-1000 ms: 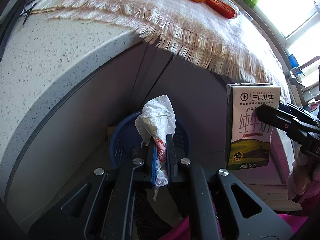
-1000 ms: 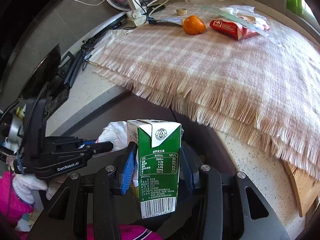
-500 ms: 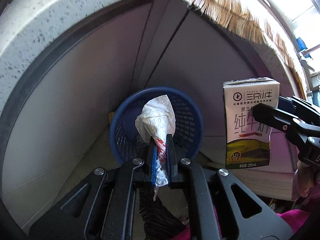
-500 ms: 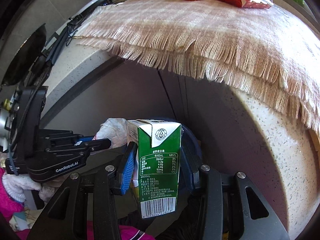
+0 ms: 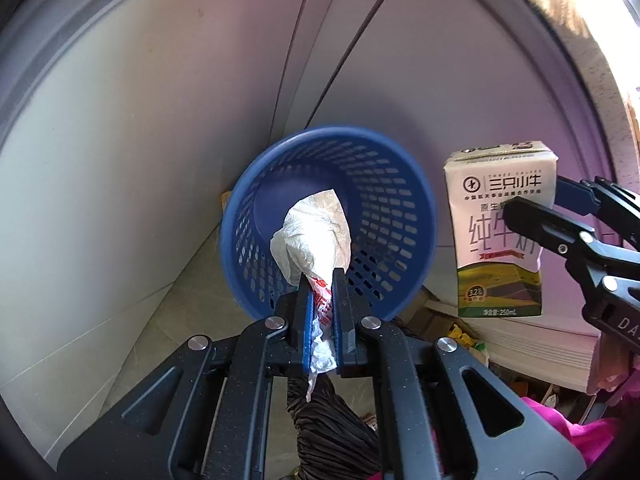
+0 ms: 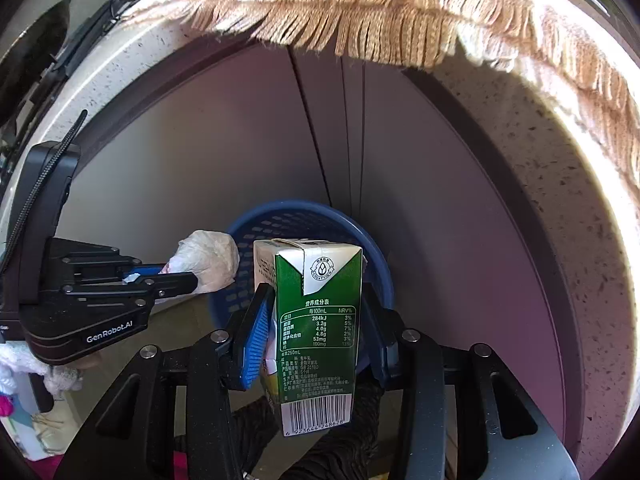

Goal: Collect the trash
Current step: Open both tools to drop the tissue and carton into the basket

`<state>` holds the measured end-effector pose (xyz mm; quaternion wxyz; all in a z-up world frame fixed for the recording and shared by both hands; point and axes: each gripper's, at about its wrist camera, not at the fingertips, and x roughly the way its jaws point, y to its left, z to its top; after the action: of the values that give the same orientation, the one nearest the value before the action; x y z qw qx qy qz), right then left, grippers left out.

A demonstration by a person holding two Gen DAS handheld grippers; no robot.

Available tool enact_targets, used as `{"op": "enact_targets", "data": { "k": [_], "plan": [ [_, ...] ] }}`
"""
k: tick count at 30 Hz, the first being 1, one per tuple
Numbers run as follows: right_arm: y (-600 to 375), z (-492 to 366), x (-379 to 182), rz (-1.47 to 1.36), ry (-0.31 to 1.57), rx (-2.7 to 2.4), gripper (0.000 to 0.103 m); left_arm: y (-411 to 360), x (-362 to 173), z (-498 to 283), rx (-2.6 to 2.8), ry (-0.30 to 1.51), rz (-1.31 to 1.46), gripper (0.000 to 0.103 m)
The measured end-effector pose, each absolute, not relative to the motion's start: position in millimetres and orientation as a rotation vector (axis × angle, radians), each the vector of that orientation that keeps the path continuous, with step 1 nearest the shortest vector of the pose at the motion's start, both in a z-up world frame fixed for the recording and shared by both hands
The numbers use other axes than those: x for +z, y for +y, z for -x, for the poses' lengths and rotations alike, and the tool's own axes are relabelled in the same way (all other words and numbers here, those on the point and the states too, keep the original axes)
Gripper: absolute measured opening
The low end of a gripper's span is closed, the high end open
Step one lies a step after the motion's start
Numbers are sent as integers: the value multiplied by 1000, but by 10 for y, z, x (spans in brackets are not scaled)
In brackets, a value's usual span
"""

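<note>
The blue basket's (image 5: pixel 400 216) mouth is lying open; cabinet doors (image 5: pixel 420 80) are crowding it behind, a fringed cloth (image 6: pixel 360 12) overhanging above.

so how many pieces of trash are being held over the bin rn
2: a crumpled plastic bag pinched in the left gripper above the blue basket, and a milk carton clamped in the right gripper beside it.

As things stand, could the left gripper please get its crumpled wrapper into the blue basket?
Probably yes: the left gripper holds the crumpled wrapper right over the blue basket, whose open mouth faces it with nothing between. The milk carton hangs off to one side.
</note>
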<state>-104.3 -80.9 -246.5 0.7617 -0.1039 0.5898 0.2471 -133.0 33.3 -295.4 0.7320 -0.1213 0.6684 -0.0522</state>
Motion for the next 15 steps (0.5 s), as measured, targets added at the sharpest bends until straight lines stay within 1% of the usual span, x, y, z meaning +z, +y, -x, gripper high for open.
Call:
{"op": "enact_targets", "data": {
  "k": [9, 15],
  "plan": [
    [-701, 1015, -2576, 278, 1296, 538, 41, 339, -3139, 1268, -94, 1499, 260, 5],
    [-727, 1004, -2551, 274, 1292, 539, 41, 341, -3064, 1240, -93, 1487, 268, 5]
  ]
}}
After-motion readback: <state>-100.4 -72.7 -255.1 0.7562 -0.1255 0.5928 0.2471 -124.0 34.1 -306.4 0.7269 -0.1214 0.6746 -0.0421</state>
